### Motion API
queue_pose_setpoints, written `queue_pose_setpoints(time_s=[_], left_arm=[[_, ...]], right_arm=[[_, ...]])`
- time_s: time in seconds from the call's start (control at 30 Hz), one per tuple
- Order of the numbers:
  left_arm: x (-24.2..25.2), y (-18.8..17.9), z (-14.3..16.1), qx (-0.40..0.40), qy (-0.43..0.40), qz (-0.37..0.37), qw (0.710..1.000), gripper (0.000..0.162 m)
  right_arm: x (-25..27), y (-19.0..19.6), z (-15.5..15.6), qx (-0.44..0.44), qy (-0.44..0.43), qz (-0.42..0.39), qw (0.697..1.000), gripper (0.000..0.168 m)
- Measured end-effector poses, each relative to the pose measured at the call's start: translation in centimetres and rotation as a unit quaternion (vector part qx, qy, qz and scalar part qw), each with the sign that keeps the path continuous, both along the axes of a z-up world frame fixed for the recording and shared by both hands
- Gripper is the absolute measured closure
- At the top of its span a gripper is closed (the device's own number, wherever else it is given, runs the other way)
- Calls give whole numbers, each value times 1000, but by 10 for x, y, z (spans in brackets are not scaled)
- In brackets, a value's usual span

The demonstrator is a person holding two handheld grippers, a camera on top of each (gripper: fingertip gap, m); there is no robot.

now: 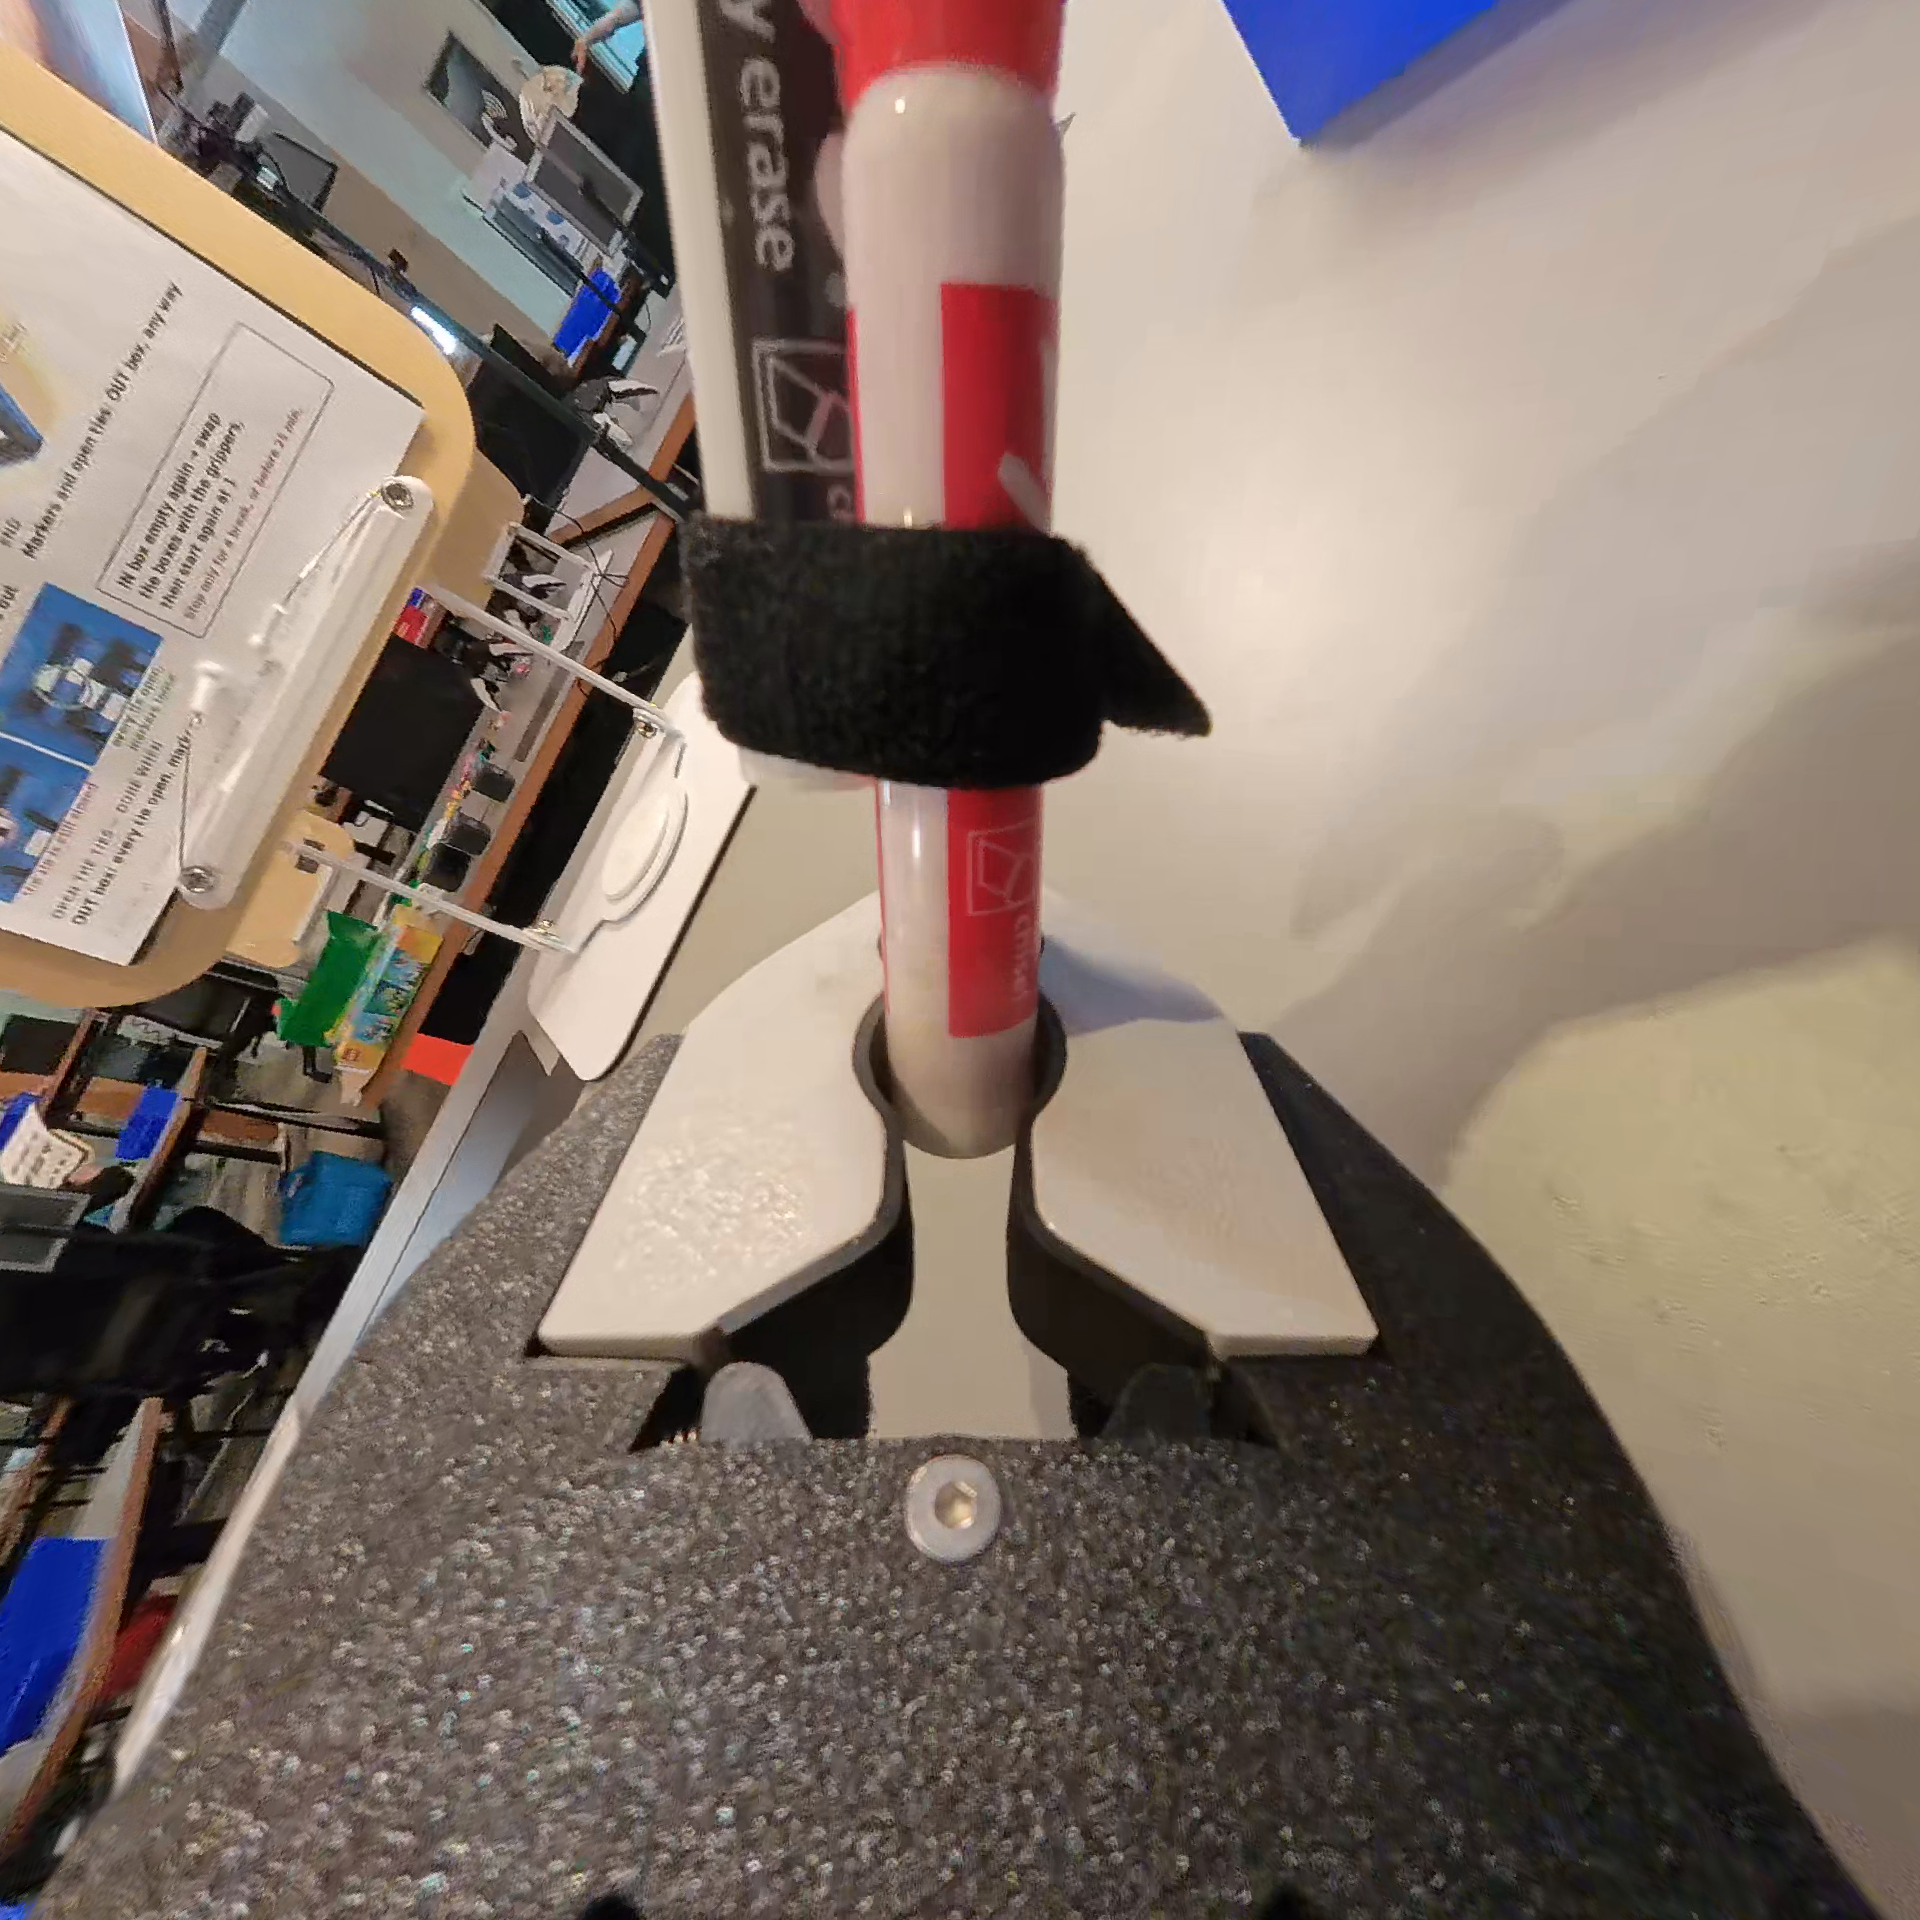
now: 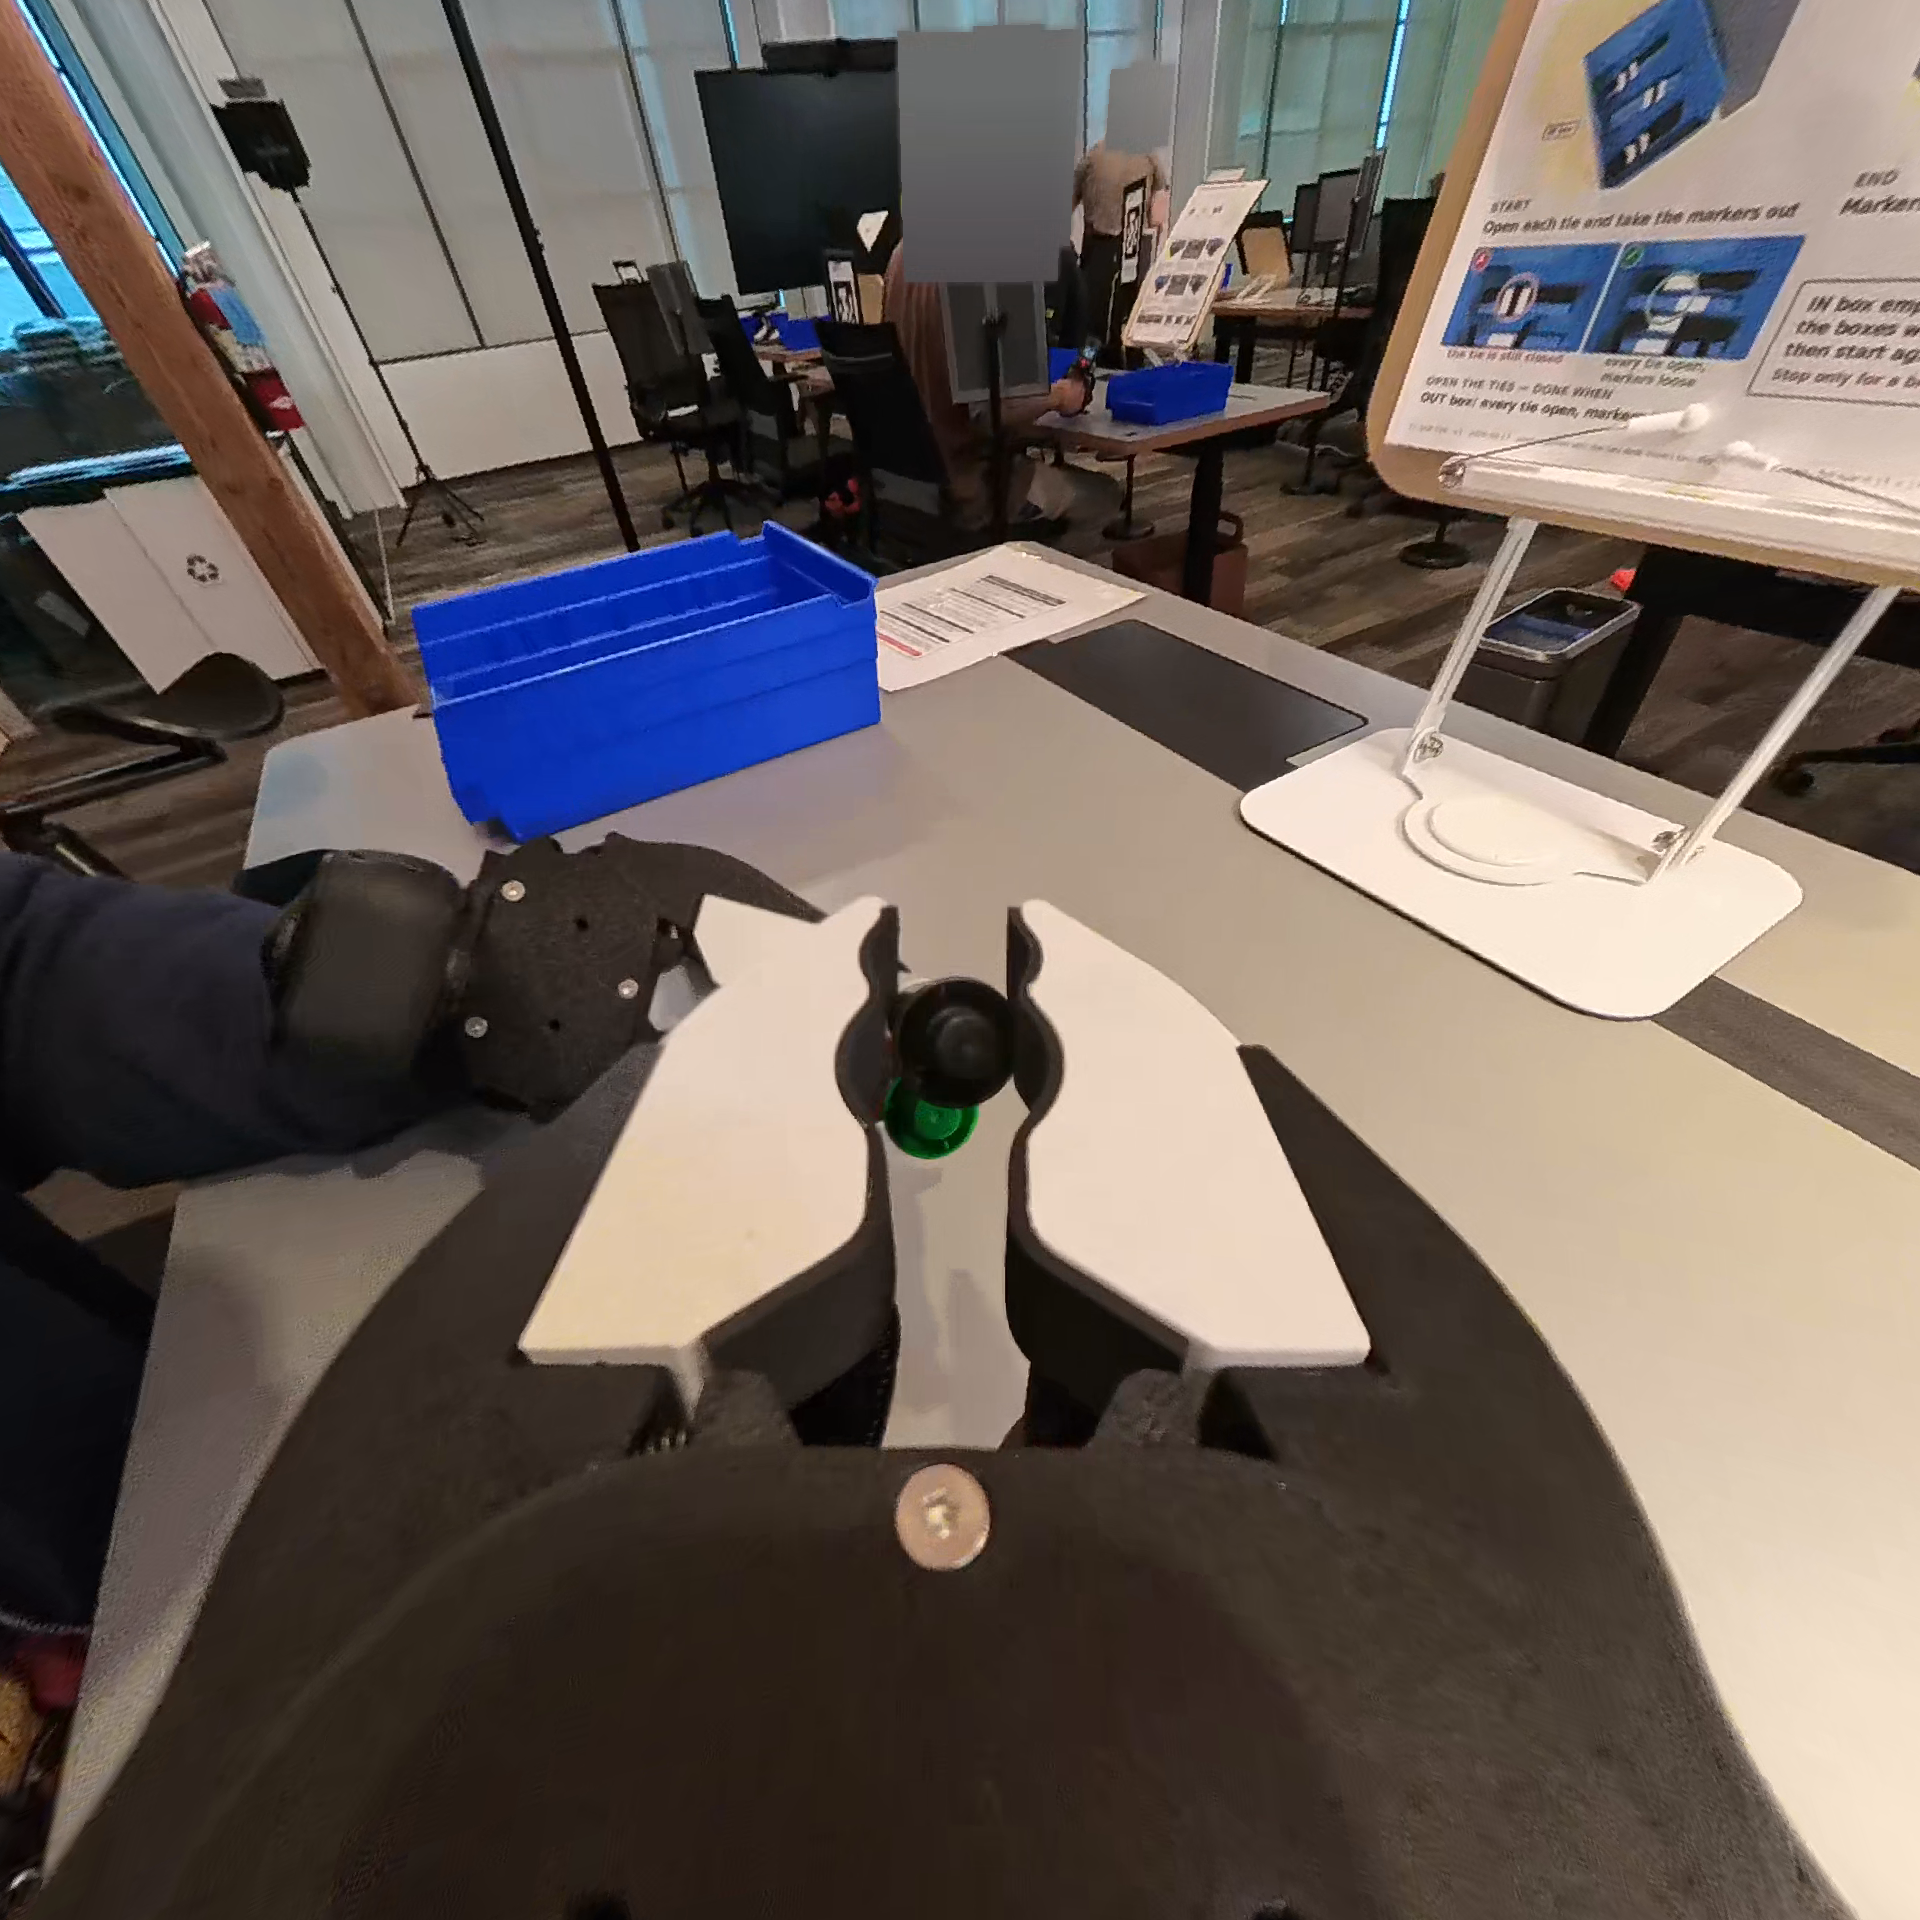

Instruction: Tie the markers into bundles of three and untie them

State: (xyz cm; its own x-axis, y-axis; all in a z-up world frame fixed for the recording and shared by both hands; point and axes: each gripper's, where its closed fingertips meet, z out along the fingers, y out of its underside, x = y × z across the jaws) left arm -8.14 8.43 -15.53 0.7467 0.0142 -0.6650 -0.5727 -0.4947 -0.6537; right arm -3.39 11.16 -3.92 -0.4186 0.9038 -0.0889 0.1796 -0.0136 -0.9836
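In the left wrist view my left gripper [image 1: 961, 1039] is shut on the butt end of a red marker [image 1: 951, 416], held in the round notch between the fingers. A black hook-and-loop tie [image 1: 894, 655] wraps the red marker together with a black marker [image 1: 774, 312]; the tie's free tab sticks out to the right. In the right wrist view my right gripper [image 2: 951, 925] is shut on the black marker's cap [image 2: 954, 1039]. A green marker cap [image 2: 928, 1127] shows just below it. The left gripper's body [image 2: 561, 987] sits close on the left, its fingers hidden.
A blue bin [image 2: 644, 665] stands on the grey table [image 2: 1039, 810] at the far left. An instruction board [image 2: 1662, 260] on a white stand base [image 2: 1507, 862] is at the right. A paper sheet [image 2: 997, 613] and a black mat [image 2: 1184, 686] lie behind. A sleeve [image 2: 125, 1018] reaches in from the left. My hands' fingertips stand some 12 centimetres from each other.
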Motion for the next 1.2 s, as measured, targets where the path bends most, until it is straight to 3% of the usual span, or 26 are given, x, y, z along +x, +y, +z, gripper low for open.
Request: queue_pose_setpoints(time_s=[0.4,0.57,0.77,1.0,1.03,1.1,1.2], left_arm=[[-2,-2,6,-20,72,5,997,143],[-6,-6,5,-19,62,10,998,145],[-8,-6,2,-27,54,9,998,145],[-10,-10,-4,-47,52,14,997,145],[-9,-10,-6,-49,48,10,998,145],[-4,-9,-10,-57,19,-6,998,147],[11,-8,-19,-64,-116,-41,990,146]], right_arm=[[3,-15,-27,43,-49,37,997,149],[13,-8,-17,51,-14,37,998,142],[19,1,-10,39,22,18,999,165],[17,2,-18,25,9,19,999,168],[17,2,-20,32,8,20,999,167],[18,5,-21,55,16,22,998,146],[19,10,-18,58,41,27,997,126]])
